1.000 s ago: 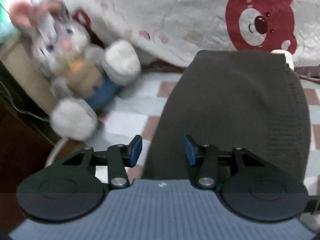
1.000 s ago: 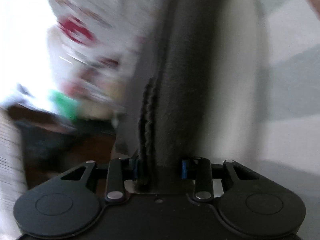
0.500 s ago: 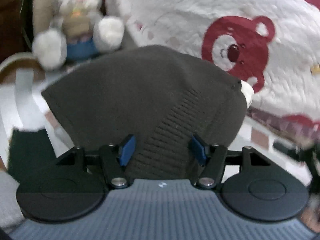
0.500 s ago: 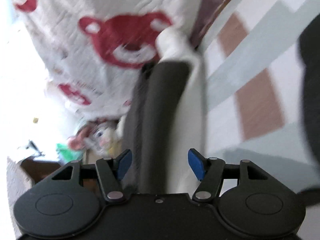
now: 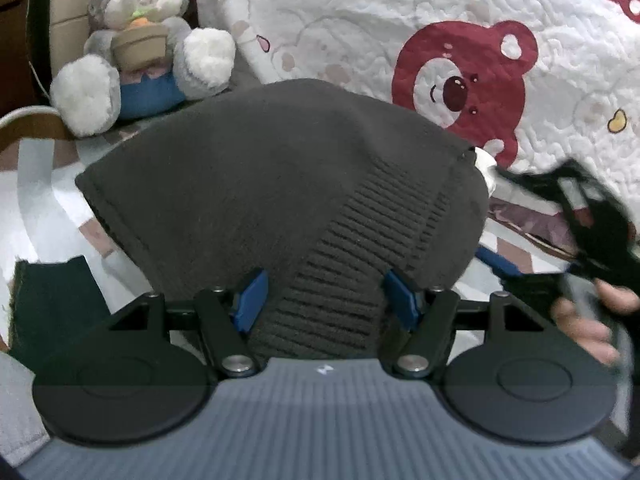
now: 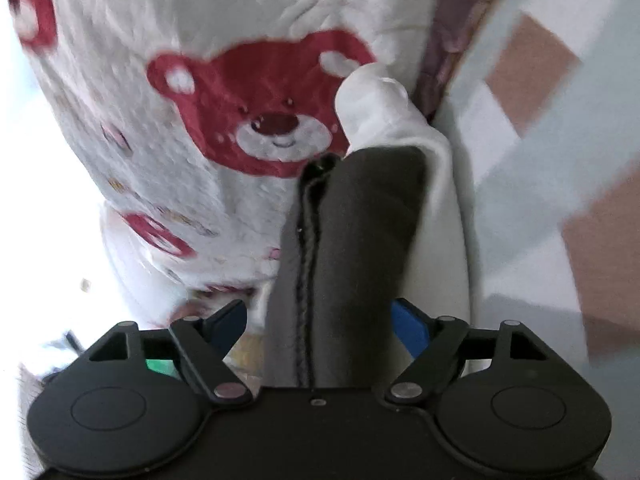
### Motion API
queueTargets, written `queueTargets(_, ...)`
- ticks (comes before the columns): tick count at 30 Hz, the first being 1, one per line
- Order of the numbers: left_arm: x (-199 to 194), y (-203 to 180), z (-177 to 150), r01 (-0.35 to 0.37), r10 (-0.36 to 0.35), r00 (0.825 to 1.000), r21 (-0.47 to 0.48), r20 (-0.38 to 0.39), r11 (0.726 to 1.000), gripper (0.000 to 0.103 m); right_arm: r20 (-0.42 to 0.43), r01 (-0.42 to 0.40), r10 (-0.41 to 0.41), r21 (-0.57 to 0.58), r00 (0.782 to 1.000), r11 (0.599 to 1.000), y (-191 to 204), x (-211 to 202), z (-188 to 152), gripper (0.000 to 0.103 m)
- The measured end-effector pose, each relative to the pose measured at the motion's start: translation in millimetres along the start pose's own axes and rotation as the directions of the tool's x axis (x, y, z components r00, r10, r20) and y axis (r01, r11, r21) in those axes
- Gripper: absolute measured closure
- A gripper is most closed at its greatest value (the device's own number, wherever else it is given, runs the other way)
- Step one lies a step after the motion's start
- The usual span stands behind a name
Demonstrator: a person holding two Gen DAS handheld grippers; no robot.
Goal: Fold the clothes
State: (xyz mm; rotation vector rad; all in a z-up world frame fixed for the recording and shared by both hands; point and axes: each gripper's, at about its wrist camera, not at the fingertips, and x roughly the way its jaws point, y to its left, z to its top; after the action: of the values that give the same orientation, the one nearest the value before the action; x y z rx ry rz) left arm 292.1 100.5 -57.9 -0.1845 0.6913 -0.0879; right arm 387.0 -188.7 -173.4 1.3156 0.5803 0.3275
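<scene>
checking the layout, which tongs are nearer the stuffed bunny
Left. The left tongs face the stuffed bunny, which sits just beyond the dark knit sweater. The right tongs are off at the sweater's opposite side, away from the bunny.

Two close wrist views, shared dark knit garment [image 5: 280, 184] [image 6: 360, 260]

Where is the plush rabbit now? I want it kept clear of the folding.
Left wrist view, upper left: the plush rabbit sits just behind the dark knit garment, left of the bear quilt.
</scene>
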Motion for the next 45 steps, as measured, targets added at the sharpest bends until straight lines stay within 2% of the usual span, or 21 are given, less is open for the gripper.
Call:
queueTargets(2,1,2,1,0.010,-0.010,1.000,-0.005,-0.009,1.000,0.037,-0.017,0.072,-0.074,-0.112,0.997,0.991,17,17,10,0.018)
queueTargets(6,2,2,3,0.018,-0.018,1.000,-0.011,-0.018,1.000,0.037,0.017,0.129,-0.128,-0.222,0.992,0.967,44,33,33,0.018)
queueTargets(11,3,4,4,0.034,-0.034,0.999,-0.014,-0.021,0.999,0.037,0.017,0.121,-0.126,-0.441,0.992,0.890,67,53,41,0.016)
queueTargets(12,3,4,4,0.037,-0.037,0.999,-0.010,-0.020,0.999,0.037,0.016,0.118,-0.126,-0.482,0.992,0.868,72,56,42,0.021)
queueTargets(13,3,3,4,0.037,-0.037,0.999,-0.002,-0.016,0.999,0.037,0.016,0.115,-0.125,-0.523,0.992,0.845,76,60,43,0.068)
queueTargets(14,2,3,4,0.037,-0.037,0.999,0.006,-0.011,0.999,0.037,0.016,0.112,-0.124,-0.562,0.992,0.820,81,64,45,0.077)
queueTargets(16,1,1,4,0.038,-0.038,0.999,0.022,-0.003,0.999,0.037,0.015,0.105,-0.123,-0.637,0.992,0.764,90,72,48,0.077)
queueTargets(17,1,-1,4,0.047,-0.047,0.999,0.027,0.000,0.999,0.038,0.036,0.090,-0.091,-0.698,0.995,0.710,106,63,45,0.078)
queueTargets(21,0,-8,4,0.082,-0.082,0.997,0.050,-0.003,0.995,0.037,0.166,0.191,-0.098,-0.767,0.981,0.613,112,42,44,0.080)
queueTargets(23,1,-12,3,0.080,-0.079,0.997,0.070,-0.014,0.994,0.037,0.182,0.284,-0.224,-0.737,0.957,0.614,87,54,47,0.079)
queueTargets(25,3,-15,2,0.069,-0.067,0.998,0.090,-0.023,0.994,0.037,0.164,0.327,-0.313,-0.737,0.936,0.591,63,64,43,0.071)
queueTargets(26,3,-13,3,0.069,-0.067,0.997,0.080,-0.026,0.994,0.037,0.180,0.332,-0.299,-0.726,0.937,0.602,57,61,40,0.069)
queueTargets(29,3,-8,4,0.076,-0.075,0.997,0.045,-0.033,0.996,0.037,0.201,0.342,-0.280,-0.651,0.938,0.677,50,49,36,0.056)
queueTargets(33,5,-6,5,0.069,-0.068,0.997,0.013,-0.028,0.998,0.035,0.110,0.282,-0.262,-0.475,0.959,0.833,38,37,26,0.051)
queueTargets(36,7,-10,3,0.051,-0.051,0.998,0.012,-0.024,0.999,0.032,0.032,0.203,-0.207,-0.400,0.978,0.894,32,21,2,0.049)
queueTargets(38,7,-15,3,0.036,-0.035,0.999,0.044,-0.026,0.998,0.032,-0.018,0.126,-0.146,-0.410,0.989,0.903,32,12,-16,0.053)
queueTargets(39,7,-17,2,0.030,-0.028,0.999,0.058,-0.026,0.998,0.032,-0.054,0.074,-0.108,-0.428,0.993,0.901,31,7,-26,0.063)
queueTargets(40,7,-17,2,0.029,-0.027,0.999,0.058,-0.028,0.998,0.032,-0.090,0.022,-0.069,-0.443,0.994,0.896,30,2,-35,0.069)
queueTargets(42,7,-16,4,0.032,-0.030,0.999,0.051,-0.033,0.998,0.032,-0.119,0.045,-0.130,-0.542,0.984,0.839,34,-2,-57,0.069)
queueTargets(44,6,-14,6,0.038,-0.036,0.999,0.038,-0.037,0.999,0.032,-0.112,0.050,-0.137,-0.562,0.984,0.825,31,-14,-70,0.070)
queueTargets(45,6,-13,6,0.040,-0.039,0.999,0.025,-0.037,0.999,0.032,-0.105,0.042,-0.119,-0.548,0.987,0.835,27,-25,-75,0.070)
